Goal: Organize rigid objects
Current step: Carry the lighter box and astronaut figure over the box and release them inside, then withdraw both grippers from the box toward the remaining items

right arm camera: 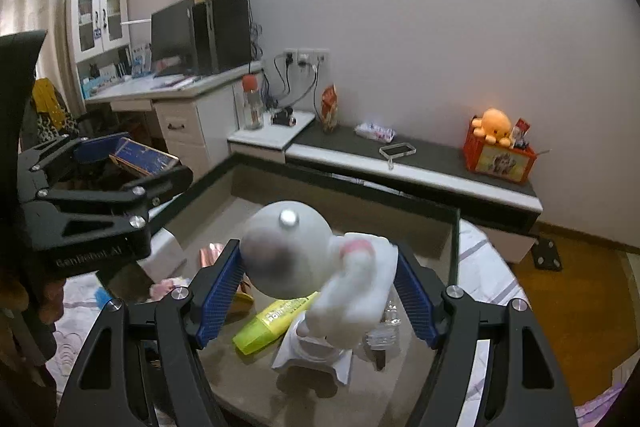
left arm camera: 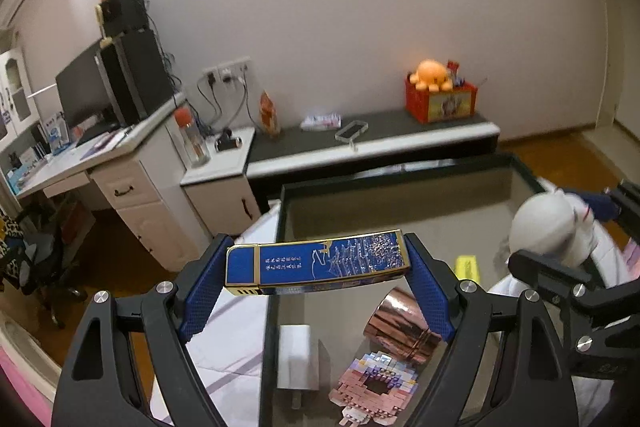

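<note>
The left gripper is clamped on a blue and gold box, held crosswise between its pads above the near left edge of the dark-rimmed tray. The right gripper grips a white round-headed figurine over the tray's middle. Already lying in the tray are a yellow highlighter, a copper-coloured roll, a pink brick-built model, a white adapter and a small clear bottle. The job looks well along; both held pieces have yet to be set down.
</note>
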Tool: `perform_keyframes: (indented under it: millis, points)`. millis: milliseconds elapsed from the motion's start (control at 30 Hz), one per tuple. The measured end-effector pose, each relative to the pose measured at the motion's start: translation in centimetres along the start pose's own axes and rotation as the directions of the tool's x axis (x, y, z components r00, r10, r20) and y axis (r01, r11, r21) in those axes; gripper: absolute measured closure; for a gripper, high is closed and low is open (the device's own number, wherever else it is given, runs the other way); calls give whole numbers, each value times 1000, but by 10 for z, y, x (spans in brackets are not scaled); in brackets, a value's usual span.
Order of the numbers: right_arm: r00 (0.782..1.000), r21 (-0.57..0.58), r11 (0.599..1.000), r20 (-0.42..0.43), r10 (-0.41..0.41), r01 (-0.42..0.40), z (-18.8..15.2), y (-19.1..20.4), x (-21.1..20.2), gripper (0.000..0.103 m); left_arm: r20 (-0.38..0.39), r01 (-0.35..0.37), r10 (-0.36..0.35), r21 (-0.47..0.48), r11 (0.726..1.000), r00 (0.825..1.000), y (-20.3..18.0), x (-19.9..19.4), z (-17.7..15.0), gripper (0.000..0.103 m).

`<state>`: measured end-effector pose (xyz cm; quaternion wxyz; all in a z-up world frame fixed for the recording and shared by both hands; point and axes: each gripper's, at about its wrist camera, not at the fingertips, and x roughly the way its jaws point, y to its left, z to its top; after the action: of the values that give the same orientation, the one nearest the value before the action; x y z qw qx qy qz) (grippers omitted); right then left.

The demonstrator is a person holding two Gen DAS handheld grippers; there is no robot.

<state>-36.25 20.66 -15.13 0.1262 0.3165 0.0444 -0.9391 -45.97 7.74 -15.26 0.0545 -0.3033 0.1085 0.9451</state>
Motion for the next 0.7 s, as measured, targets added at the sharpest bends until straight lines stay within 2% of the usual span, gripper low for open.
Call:
perform_keyframes:
  millis: [100, 233, 300, 367, 433, 600, 700]
  points:
    - [1000, 22, 999, -13, 28, -28, -5, -4, 11, 29, -25, -12, 13, 24, 1000, 1000, -4, 9, -3, 18]
    - [999, 35, 999, -25, 31, -30, -8, -6, 18, 29, -23, -35, 36, 15, 999, 999, 0, 9, -3, 17]
    - [999, 51, 998, -16, 34, -33, -9, -8, 16, 28, -9, -54, 54, 7, 999, 999, 3, 4, -3, 6]
    - [999, 65, 997, 2, 34, -34, -8, -8, 11, 28, 11, -79, 79, -3, 997, 997, 7, -2, -3, 0]
    - [999, 81, 996, 39, 31, -34, -6, -8, 1, 20, 23, -92, 92, -13, 996, 995, 10, -10, -5, 0]
    - [996, 95, 995, 84, 10, -18, -5, -4, -21, 19, 29, -109, 109, -23, 994, 994, 19, -34, -15, 0]
    - [995, 81, 997, 103, -14, 5, -5, 4, -39, 13, 54, -99, 101, -44, 994, 993, 25, -59, -22, 0]
